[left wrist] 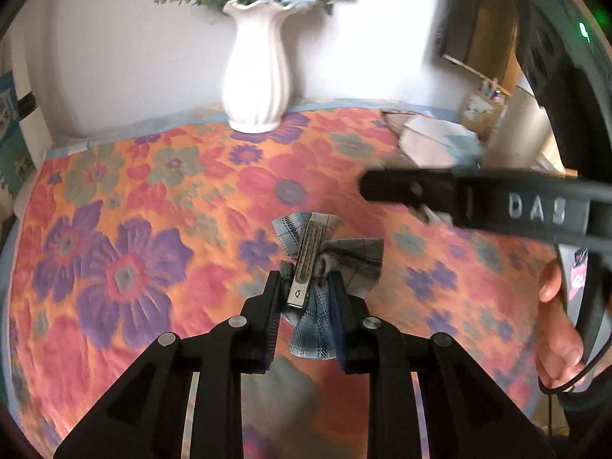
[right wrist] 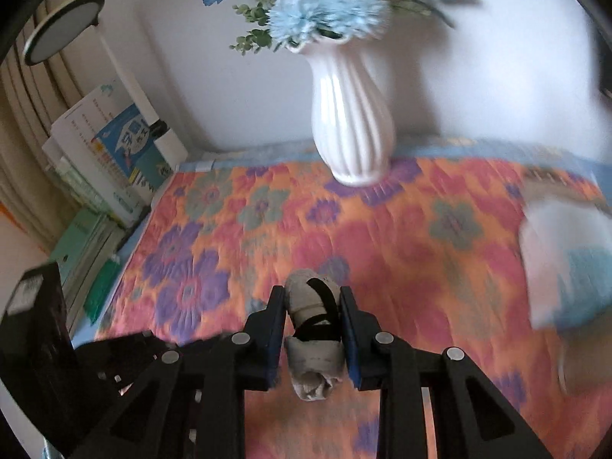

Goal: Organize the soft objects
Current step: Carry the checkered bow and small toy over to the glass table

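Note:
My left gripper [left wrist: 304,279] is shut on a blue plaid fabric bow [left wrist: 355,264] with a metal hair clip [left wrist: 306,260] along its middle. The bow hangs above the flowered orange cloth [left wrist: 153,206]. My right gripper [right wrist: 311,294] is shut on a beige rolled sock [right wrist: 302,298] with a black band, also held above the cloth [right wrist: 420,267]. In the left wrist view the right gripper's black finger [left wrist: 405,189] reaches in from the right, with a person's hand [left wrist: 558,325] behind it. Part of the left gripper's black body [right wrist: 34,329] shows at the lower left of the right wrist view.
A white ribbed vase [left wrist: 256,72] [right wrist: 350,114] with blue and white flowers stands at the back of the cloth by the wall. A blurred white and light-blue bag or box [left wrist: 432,141] [right wrist: 566,260] lies at the right. Books [right wrist: 114,153] lean at the left edge.

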Demonstrator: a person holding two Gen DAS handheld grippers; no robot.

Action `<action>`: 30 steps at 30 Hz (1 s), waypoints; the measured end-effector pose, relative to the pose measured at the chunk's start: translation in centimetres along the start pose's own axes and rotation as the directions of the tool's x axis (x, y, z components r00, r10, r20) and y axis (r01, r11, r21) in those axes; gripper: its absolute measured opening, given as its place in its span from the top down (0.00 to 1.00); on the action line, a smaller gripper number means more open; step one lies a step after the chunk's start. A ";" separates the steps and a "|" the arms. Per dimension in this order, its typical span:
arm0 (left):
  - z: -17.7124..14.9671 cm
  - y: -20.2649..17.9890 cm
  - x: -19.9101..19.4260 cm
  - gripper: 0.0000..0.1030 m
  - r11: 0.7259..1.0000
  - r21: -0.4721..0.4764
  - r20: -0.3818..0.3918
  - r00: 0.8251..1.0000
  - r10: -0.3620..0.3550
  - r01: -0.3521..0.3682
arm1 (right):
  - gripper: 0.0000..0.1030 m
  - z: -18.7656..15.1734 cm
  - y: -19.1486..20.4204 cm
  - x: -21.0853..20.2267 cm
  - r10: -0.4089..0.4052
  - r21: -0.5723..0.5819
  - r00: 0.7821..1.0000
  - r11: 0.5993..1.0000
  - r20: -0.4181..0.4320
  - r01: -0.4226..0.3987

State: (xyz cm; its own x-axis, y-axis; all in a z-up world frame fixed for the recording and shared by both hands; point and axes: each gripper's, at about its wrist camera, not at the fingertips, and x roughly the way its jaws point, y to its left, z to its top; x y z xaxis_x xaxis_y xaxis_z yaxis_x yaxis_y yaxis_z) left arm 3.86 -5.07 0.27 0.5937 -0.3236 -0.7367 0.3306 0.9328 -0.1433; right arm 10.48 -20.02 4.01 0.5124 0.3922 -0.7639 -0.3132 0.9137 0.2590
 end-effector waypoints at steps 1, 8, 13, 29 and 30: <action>-0.3 -0.5 -0.3 0.80 1.000 0.001 0.001 1.000 -0.008 0.008 | 0.75 -0.9 -0.3 -0.6 -0.004 0.007 1.000 1.000 -0.003 0.004; -1.0 -5.9 -1.0 0.80 0.994 0.054 0.006 0.996 -0.090 0.090 | 0.74 -6.6 -5.2 -6.5 -0.034 0.132 0.999 0.991 -0.011 0.035; -0.8 -11.4 -0.9 0.80 0.979 0.144 -0.004 0.989 -0.147 0.146 | 0.74 -10.0 -10.6 -9.4 0.012 0.312 0.998 0.950 -0.058 0.007; 5.5 -28.8 0.1 0.80 0.888 0.330 0.020 0.939 -0.344 0.319 | 0.74 -13.4 -22.1 -25.9 -0.203 0.493 0.965 0.865 0.164 0.098; 6.5 -29.7 0.4 0.80 0.892 0.326 0.033 0.940 -0.341 0.312 | 0.74 -13.2 -22.5 -26.5 -0.215 0.500 0.960 0.861 0.179 0.100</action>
State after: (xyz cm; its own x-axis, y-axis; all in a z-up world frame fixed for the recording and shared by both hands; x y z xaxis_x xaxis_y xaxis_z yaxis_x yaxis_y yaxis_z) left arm -0.95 -33.95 8.52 0.4692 -0.6270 -0.6219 0.7193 0.6799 -0.1428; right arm -6.57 -52.39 10.62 0.7026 0.1989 -0.6833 0.1810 0.8786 0.4419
